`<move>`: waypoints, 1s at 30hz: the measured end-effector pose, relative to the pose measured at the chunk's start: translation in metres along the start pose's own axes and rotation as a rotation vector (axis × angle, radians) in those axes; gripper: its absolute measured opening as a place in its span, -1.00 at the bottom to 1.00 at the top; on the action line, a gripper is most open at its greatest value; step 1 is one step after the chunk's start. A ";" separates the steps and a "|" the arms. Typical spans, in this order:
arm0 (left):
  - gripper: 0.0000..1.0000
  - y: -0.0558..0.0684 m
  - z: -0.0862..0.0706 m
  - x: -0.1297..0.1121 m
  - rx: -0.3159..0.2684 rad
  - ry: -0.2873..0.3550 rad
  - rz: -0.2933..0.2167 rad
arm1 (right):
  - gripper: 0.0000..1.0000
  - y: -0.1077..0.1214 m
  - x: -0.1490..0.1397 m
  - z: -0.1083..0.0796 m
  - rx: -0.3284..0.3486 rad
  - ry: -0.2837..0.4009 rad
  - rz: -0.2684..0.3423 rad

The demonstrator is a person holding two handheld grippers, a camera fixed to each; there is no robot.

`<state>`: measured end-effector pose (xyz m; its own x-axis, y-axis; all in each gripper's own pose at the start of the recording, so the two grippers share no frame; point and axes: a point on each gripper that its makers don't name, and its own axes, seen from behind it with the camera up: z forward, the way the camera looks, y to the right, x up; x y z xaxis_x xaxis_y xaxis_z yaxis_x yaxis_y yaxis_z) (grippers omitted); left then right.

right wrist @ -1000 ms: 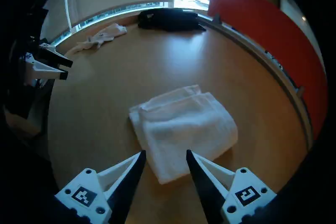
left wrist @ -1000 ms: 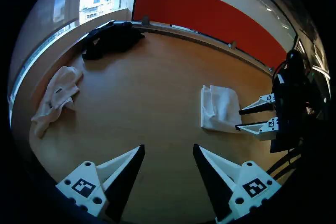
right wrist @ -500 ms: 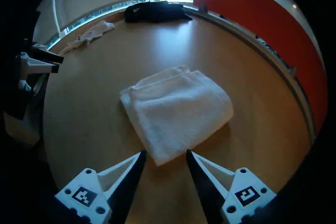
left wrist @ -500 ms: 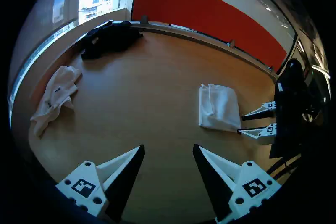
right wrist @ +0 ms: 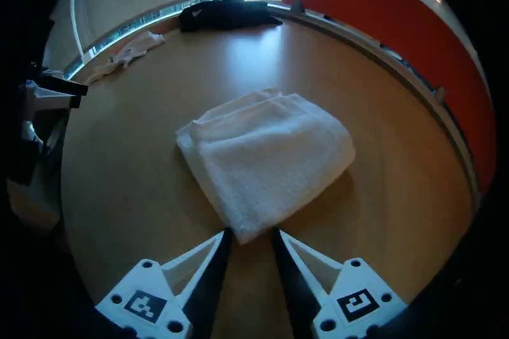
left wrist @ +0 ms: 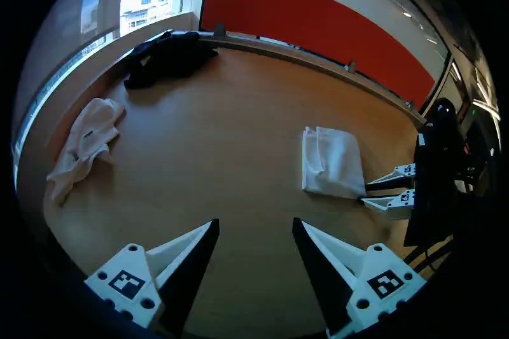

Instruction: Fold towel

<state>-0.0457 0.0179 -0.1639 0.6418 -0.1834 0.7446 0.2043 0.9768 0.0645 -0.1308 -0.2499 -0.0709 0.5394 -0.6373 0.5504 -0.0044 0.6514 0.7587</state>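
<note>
White towels, two: folded towel point(right wrist: 267, 148), crumpled towel point(left wrist: 86, 142); one black garment point(left wrist: 165, 56); left gripper point(left wrist: 254, 224) and right gripper point(right wrist: 250, 234) fingers both apart.

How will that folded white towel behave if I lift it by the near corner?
Probably floppy: the folded white towel shows soft, rounded, layered edges, so lifted by the corner at the right claw it would likely droop and unfold. It looks light; pushed, it may bunch on the wooden table.

White towel point(right wrist: 267, 148); tan table point(right wrist: 127, 167); red panel point(left wrist: 318, 21); black garment point(left wrist: 168, 56).
</note>
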 end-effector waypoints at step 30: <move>0.69 0.012 -0.003 0.016 -0.032 0.021 0.031 | -0.91 0.027 0.073 -0.052 -0.057 0.152 -0.038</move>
<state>-0.0306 0.0265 -0.1533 0.6636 -0.1561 0.7316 0.2073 0.9781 0.0206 -0.0478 -0.2575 -0.0283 0.6594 -0.5950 0.4595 0.0640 0.6534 0.7543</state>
